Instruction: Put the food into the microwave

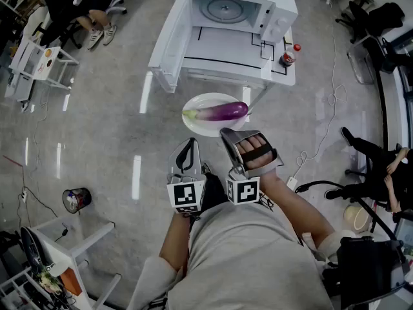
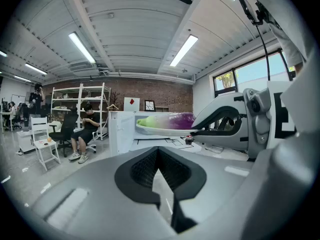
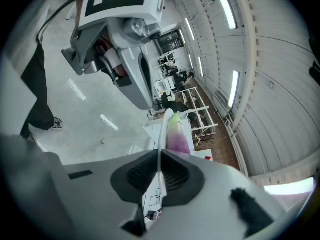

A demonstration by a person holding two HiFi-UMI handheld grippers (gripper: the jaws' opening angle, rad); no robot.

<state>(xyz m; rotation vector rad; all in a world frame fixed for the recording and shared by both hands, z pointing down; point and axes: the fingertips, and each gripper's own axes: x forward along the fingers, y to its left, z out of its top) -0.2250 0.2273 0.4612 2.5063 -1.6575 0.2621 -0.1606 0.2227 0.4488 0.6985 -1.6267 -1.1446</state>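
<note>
Right gripper (image 1: 227, 133): smooth grey moulded shell; ribbed black pads clamped on the near rim of the plate (image 1: 205, 128).
Left gripper (image 1: 190, 143): same grey shell, just at 9 o'clock of the right one; jaws pressed together, nothing between them.
Plate: round, shallow, glossy white; carried above the floor at 12 o'clock of the grippers.
Eggplant (image 1: 222, 112): lies across the plate; long, rounded, shiny purple skin paling to green at its 9 o'clock end.
Floor (image 1: 97, 121): polished grey, streaked with light reflections.
Table (image 1: 226, 51): flat white top marked with black lines, at 12 o'clock beyond the plate.
Microwave (image 1: 279, 19): boxy, white, on the table; door (image 1: 169, 44) swung open toward 9 o'clock; round glass turntable (image 1: 224, 8) inside.
Jar (image 1: 288, 57): small, red-capped, at the microwave's 4 o'clock.
</note>
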